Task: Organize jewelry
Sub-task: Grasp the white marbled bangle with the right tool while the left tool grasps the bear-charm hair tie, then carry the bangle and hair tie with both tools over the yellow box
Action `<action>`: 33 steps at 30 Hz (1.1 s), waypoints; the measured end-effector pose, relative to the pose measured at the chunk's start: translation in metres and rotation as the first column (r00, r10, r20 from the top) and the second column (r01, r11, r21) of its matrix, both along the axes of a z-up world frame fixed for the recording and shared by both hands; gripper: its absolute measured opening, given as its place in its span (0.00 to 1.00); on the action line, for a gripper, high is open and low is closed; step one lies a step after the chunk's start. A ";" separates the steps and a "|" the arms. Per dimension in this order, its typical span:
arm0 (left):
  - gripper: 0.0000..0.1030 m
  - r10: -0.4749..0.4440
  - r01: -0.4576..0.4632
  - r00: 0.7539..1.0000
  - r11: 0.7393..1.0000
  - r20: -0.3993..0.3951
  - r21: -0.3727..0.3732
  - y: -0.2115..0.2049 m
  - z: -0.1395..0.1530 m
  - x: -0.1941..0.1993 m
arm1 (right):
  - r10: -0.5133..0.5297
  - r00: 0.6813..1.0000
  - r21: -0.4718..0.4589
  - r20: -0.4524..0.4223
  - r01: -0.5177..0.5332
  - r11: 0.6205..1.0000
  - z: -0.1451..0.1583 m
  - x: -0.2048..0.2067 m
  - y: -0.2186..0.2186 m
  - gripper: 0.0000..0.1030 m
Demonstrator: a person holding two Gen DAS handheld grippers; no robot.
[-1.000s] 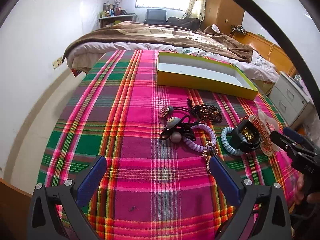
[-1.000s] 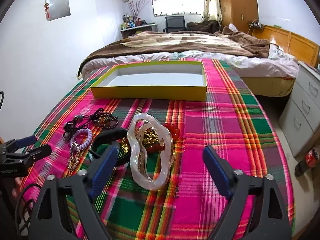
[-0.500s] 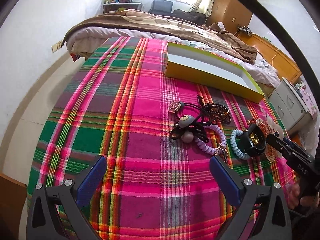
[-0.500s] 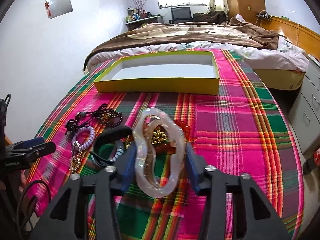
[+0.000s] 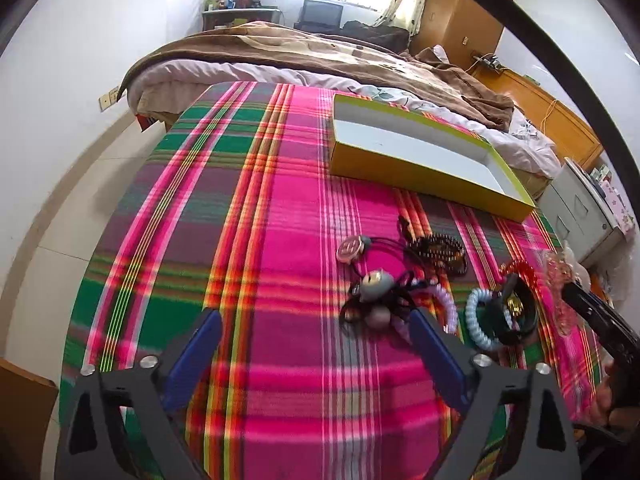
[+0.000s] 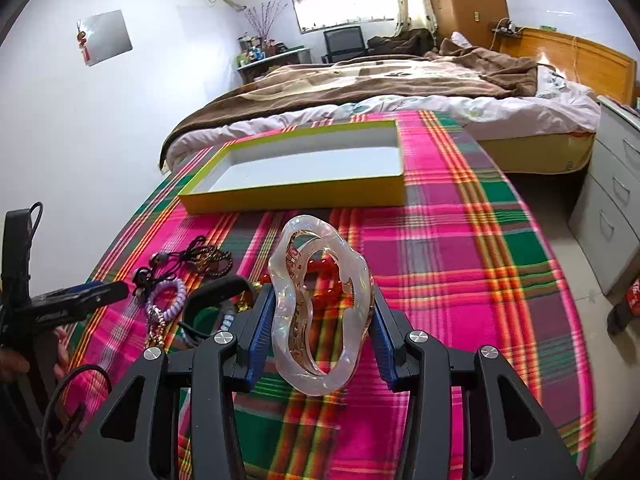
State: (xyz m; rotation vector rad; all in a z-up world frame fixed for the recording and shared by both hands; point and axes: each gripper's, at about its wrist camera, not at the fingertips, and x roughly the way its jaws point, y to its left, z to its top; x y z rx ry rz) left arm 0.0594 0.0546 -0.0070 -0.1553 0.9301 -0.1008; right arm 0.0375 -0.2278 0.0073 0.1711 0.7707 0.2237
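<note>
Pearly wavy bangle [image 6: 320, 304] stands on edge between the blue pads of the right gripper [image 6: 318, 332], its long axis running from near the camera up and away toward the yellow tray [image 6: 296, 196], its open hoop facing sideways toward each pad. Both pads press against its flanks, so the jaws are clamped on it; whether its lower rim touches the plaid tablecloth [image 6: 460, 264] or hangs just above cannot be told. Behind it, partly hidden, lies a red beaded bracelet [image 6: 326, 270]. To its left a black band [image 6: 216, 292], a lilac coil tie [image 6: 170, 298] and a dark beaded strand [image 6: 212, 258] lie in a loose cluster on the cloth. The tray sits farther back, near the bed [image 6: 380, 88], well apart from the jewelry pile. In the left wrist view the left gripper [image 5: 316, 344] has its jaws spread wide with nothing between them, above bare cloth; its right finger [image 5: 436, 356] lies just beside a tangle of black cords with a grey charm [image 5: 376, 284], and a pale blue coil tie [image 5: 478, 320] rests to the right of that.
</note>
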 end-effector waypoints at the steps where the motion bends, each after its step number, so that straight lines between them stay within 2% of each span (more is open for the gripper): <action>1: 0.91 0.001 -0.002 1.000 1.000 0.001 0.004 -0.001 0.000 0.002 | -0.002 1.000 0.001 0.001 0.002 1.000 0.000 0.000 0.000 0.44; 7: 0.86 -0.060 0.060 0.998 0.998 0.010 0.017 -0.015 0.002 0.011 | -0.002 1.000 0.005 0.000 0.002 1.000 0.001 0.000 0.000 0.44; 10: 0.68 -0.082 0.082 0.997 0.997 -0.014 0.011 -0.020 -0.003 0.019 | -0.001 1.000 0.004 0.000 0.001 1.000 0.000 0.000 -0.001 0.44; 12: 0.67 -0.085 0.085 0.996 0.996 -0.014 0.006 -0.022 -0.004 0.020 | -0.001 1.000 0.001 -0.003 0.001 1.000 -0.002 0.002 -0.001 0.44; 14: 0.54 -0.099 0.099 0.995 0.995 -0.020 -0.014 -0.024 -0.006 0.021 | -0.005 1.000 0.003 -0.007 0.005 1.000 -0.003 0.003 -0.001 0.44; 18: 0.44 -0.106 0.106 0.994 0.994 -0.013 -0.023 -0.027 -0.005 0.020 | -0.006 1.000 0.006 -0.012 0.006 1.000 -0.004 0.004 -0.002 0.44; 19: 0.38 -0.112 0.111 0.994 0.993 -0.012 -0.030 -0.027 -0.004 0.020 | -0.006 1.000 0.006 -0.012 0.006 1.000 -0.004 0.004 -0.001 0.44; 24: 0.31 -0.118 0.117 0.993 0.993 -0.008 -0.031 -0.030 -0.003 0.019 | -0.008 1.000 0.002 -0.009 0.008 1.000 -0.004 0.004 -0.002 0.44; 26: 0.26 -0.116 0.116 0.993 0.993 0.000 -0.025 -0.031 -0.002 0.018 | -0.008 1.000 0.002 -0.008 0.008 1.000 -0.004 0.003 -0.003 0.44; 33: 0.24 -0.098 0.099 0.995 0.995 0.035 -0.019 -0.026 0.009 0.014 | -0.011 1.000 0.001 0.002 0.011 1.000 -0.002 0.002 -0.003 0.44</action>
